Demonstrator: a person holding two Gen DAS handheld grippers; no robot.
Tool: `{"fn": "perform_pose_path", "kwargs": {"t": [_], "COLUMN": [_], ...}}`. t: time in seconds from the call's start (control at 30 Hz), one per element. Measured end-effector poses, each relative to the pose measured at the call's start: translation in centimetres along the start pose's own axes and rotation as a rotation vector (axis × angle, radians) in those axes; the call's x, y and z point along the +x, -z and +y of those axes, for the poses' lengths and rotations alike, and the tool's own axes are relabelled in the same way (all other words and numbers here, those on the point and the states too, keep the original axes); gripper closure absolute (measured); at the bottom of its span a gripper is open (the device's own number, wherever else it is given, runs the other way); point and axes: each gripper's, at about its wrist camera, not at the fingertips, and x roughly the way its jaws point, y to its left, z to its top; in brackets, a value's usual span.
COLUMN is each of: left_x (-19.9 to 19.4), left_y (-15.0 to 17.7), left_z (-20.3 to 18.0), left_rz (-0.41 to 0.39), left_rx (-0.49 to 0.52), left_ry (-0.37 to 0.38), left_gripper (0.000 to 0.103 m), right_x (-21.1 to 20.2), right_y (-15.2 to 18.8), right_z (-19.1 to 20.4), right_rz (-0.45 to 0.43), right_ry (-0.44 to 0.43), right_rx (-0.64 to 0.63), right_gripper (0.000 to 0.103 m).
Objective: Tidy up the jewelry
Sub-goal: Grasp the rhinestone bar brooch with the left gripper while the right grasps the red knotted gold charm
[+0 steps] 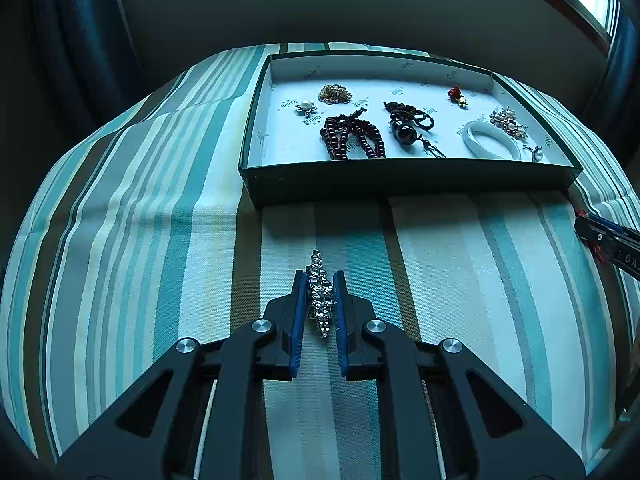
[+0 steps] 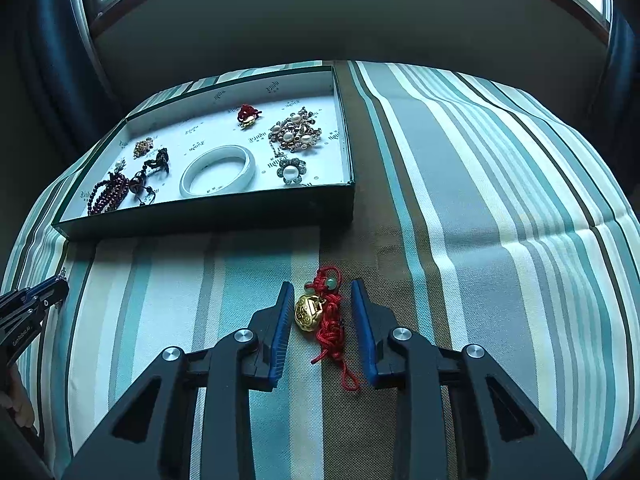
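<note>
In the left wrist view my left gripper (image 1: 319,276) is shut on a long silver rhinestone piece (image 1: 320,294) that lies lengthwise between its blue pads (image 1: 299,312), at the striped cloth. In the right wrist view my right gripper (image 2: 322,286) is open around a gold lock charm on a red knotted cord (image 2: 316,312); the pads (image 2: 366,320) stand apart from it on both sides. The dark green box (image 1: 400,178) with a white printed lining holds dark red beads (image 1: 352,136), a white bangle (image 2: 218,172), pearl brooches (image 2: 294,134) and other pieces.
A table under a teal, grey and cream striped cloth (image 2: 500,200) carries everything. The box (image 2: 208,216) lies ahead-left of the right gripper. The other gripper's tip shows at the right edge of the left wrist view (image 1: 608,240). Windows and dark curtains stand behind.
</note>
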Motion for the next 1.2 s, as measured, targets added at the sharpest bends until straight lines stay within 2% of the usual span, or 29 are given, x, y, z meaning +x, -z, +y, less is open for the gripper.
{"fn": "perform_pose_path", "kwargs": {"t": [0.23, 0.3, 0.47, 1.2], "left_x": [0.0, 0.0, 0.0, 0.0], "left_y": [0.0, 0.0, 0.0, -0.1], "left_z": [0.0, 0.0, 0.0, -0.1], "left_rz": [0.0, 0.0, -0.001, -0.007], "left_rx": [0.0, -0.001, -0.001, 0.007], "left_ry": [-0.001, -0.001, -0.001, -0.008], "left_gripper": [0.09, 0.09, 0.09, 0.09], "right_x": [-0.1, -0.1, -0.2, -0.8], "right_y": [0.2, 0.2, 0.3, 1.0], "right_z": [1.1, 1.3, 1.7, 2.9], "right_rz": [0.006, 0.005, 0.004, -0.008], "right_ry": [0.006, -0.001, 0.004, -0.007], "right_rx": [-0.055, -0.065, -0.082, -0.117], "right_gripper": [0.073, 0.08, 0.083, 0.084]}}
